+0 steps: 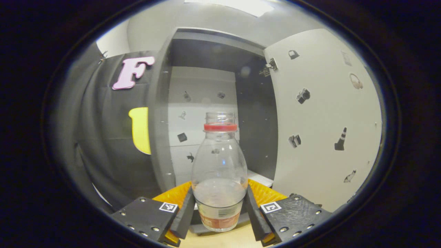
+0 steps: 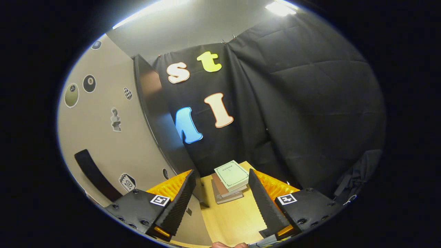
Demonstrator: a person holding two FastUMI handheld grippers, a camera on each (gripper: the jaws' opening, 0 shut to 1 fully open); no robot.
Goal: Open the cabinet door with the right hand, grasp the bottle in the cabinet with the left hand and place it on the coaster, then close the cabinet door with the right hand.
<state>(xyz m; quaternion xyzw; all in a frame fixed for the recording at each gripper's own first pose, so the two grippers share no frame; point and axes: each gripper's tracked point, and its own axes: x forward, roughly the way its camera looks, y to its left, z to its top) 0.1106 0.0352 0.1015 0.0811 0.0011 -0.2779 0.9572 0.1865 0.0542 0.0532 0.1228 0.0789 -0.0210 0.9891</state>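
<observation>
Left gripper (image 1: 219,210) is pinching the bottle (image 1: 219,172) low on its body, a finger pressing each side at the label band. The bottle is standing upright in front of the cabinet (image 1: 206,103), between the fingers, its base just above or on the wooden table (image 1: 220,239); contact there is hard to judge. The coaster is not identifiable from here.

Cabinet door (image 1: 320,113) is hanging wide open to the right of the cabinet, stickers across its inner face.

Bottle: clear plastic, red neck ring (image 1: 220,127), no cap visible, a little liquid sitting near the bottom. Judging it light and thin-walled, likely to dent under a hard squeeze and slick on the smooth shoulder. The lower body at the label looks like the right place to hold: widest, stiffest, close to the weight. With the mouth open, keeping it upright is mattering.

Right gripper (image 2: 220,203) is spread and holding nothing, pointing past the door's (image 2: 103,137) outer edge toward the table (image 2: 234,217), where books (image 2: 230,184) are lying stacked just beyond the fingers. The dark handle (image 2: 94,174) on the door is sitting left of that gripper, apart from it.
</observation>
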